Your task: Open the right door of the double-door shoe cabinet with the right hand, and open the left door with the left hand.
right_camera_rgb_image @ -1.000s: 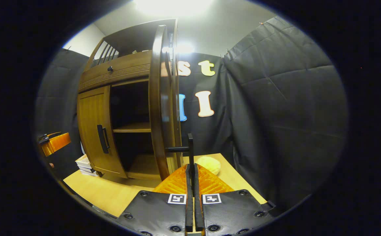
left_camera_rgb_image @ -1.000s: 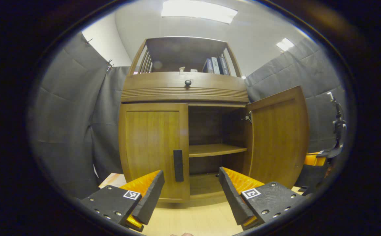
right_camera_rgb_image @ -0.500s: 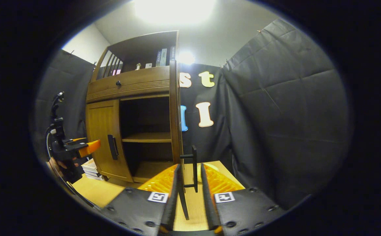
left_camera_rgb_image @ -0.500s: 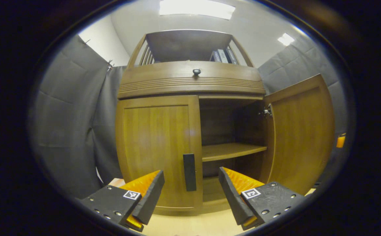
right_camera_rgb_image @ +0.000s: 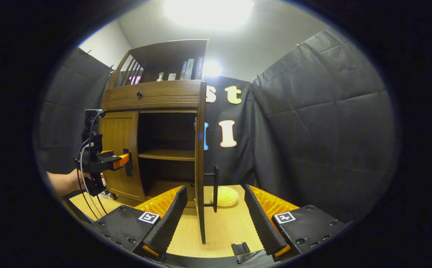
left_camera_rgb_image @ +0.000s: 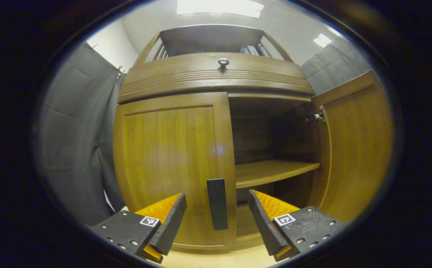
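Note:
The wooden shoe cabinet [left_camera_rgb_image: 216,74] looms close in the left gripper view. Its left door [left_camera_rgb_image: 167,156] is shut, with a black vertical handle [left_camera_rgb_image: 217,212]. My left gripper [left_camera_rgb_image: 216,196] is open, one finger to each side of that handle and neither pressing on it. The right door [left_camera_rgb_image: 353,149] stands swung wide, baring a shelf [left_camera_rgb_image: 271,171]. In the right gripper view that door [right_camera_rgb_image: 200,160] is edge-on, its handle [right_camera_rgb_image: 215,186] free. My right gripper [right_camera_rgb_image: 214,192] is open just short of it. The left gripper [right_camera_rgb_image: 115,162] shows at the left door's handle [right_camera_rgb_image: 128,162].
The cabinet stands on a light wooden table [right_camera_rgb_image: 223,230]. A yellow round thing [right_camera_rgb_image: 225,196] lies on it to the right of the open door. A small black piece [right_camera_rgb_image: 240,248] sits at the table's near edge. A hand [right_camera_rgb_image: 63,182] holds the left gripper. Books [right_camera_rgb_image: 189,69] stand on the top shelf.
My right gripper has opened, let go of the right door's handle and drawn back. My left gripper has moved closer to the left door's handle.

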A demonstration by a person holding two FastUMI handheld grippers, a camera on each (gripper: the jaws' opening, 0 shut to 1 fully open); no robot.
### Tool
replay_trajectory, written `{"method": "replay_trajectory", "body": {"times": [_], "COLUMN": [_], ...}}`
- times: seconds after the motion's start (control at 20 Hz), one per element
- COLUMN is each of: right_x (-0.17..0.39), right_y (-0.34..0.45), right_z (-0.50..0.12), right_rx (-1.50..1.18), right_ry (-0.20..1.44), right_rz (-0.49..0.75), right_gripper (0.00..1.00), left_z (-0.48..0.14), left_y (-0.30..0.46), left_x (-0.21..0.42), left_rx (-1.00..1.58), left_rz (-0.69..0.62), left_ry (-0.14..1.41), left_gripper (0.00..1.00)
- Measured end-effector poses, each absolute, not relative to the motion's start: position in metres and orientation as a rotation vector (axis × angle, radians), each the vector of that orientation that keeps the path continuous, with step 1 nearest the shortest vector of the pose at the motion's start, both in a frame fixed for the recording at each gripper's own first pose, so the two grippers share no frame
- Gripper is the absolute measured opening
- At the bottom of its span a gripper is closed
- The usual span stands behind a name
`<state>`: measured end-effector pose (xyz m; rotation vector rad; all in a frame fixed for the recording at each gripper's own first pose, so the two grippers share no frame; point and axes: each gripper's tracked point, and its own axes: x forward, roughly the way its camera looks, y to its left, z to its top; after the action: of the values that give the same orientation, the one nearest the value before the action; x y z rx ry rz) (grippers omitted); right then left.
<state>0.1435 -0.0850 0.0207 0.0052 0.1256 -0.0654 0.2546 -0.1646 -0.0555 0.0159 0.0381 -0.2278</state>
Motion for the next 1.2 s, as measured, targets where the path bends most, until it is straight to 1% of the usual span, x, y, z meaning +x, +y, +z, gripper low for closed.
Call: {"method": "replay_trajectory", "body": {"times": [0.1,0.15,0.2,0.25,0.3,0.35,0.4,0.7,0.8,0.85,0.95,1.0,1.15,1.2], "right_x": [0.138,0.136,0.134,0.133,0.133,0.132,0.132,0.13,0.132,0.132,0.134,0.136,0.14,0.141], "right_y": [-0.089,-0.091,-0.094,-0.097,-0.101,-0.104,-0.106,-0.114,-0.113,-0.113,-0.111,-0.11,-0.103,-0.101], "right_z": [0.018,0.017,0.017,0.018,0.019,0.02,0.018,0.016,0.017,0.018,0.015,0.015,0.017,0.019], "right_rx": [0.01,0.011,0.009,0.009,0.01,0.013,0.016,0.009,0.009,0.012,0.015,0.016,0.02,0.019], "right_ry": [0.14,0.144,0.147,0.147,0.145,0.146,0.148,0.159,0.158,0.155,0.158,0.159,0.154,0.145], "right_rz": [-0.079,-0.084,-0.092,-0.101,-0.111,-0.119,-0.127,-0.154,-0.154,-0.153,-0.146,-0.142,-0.124,-0.119], "right_gripper": [0.96,0.96,0.96,0.94,0.96,0.98,0.94,0.96,0.96,0.96,0.95,0.96,0.96,0.94], "left_z": [-0.063,-0.065,-0.067,-0.069,-0.072,-0.073,-0.076,-0.092,-0.108,-0.114,-0.109,-0.108,-0.105,-0.105], "left_y": [-0.164,-0.161,-0.162,-0.163,-0.162,-0.162,-0.165,-0.173,-0.177,-0.18,-0.172,-0.175,-0.173,-0.171], "left_x": [0.27,0.278,0.284,0.288,0.289,0.292,0.301,0.31,0.308,0.312,0.306,0.304,0.297,0.292], "left_rx": [-0.006,-0.01,-0.019,-0.032,-0.044,-0.052,-0.052,-0.06,-0.095,-0.098,-0.074,-0.083,-0.072,-0.063], "left_rz": [-0.222,-0.212,-0.207,-0.207,-0.204,-0.205,-0.205,-0.204,-0.216,-0.215,-0.22,-0.217,-0.21,-0.215], "left_ry": [0.056,0.058,0.065,0.074,0.079,0.083,0.089,0.142,0.202,0.2,0.209,0.209,0.197,0.193], "left_gripper": [0.98,0.95,0.97,0.97,0.97,0.9,0.84,0.38,0.38,0.39,0.28,0.22,0.2,0.19]}}
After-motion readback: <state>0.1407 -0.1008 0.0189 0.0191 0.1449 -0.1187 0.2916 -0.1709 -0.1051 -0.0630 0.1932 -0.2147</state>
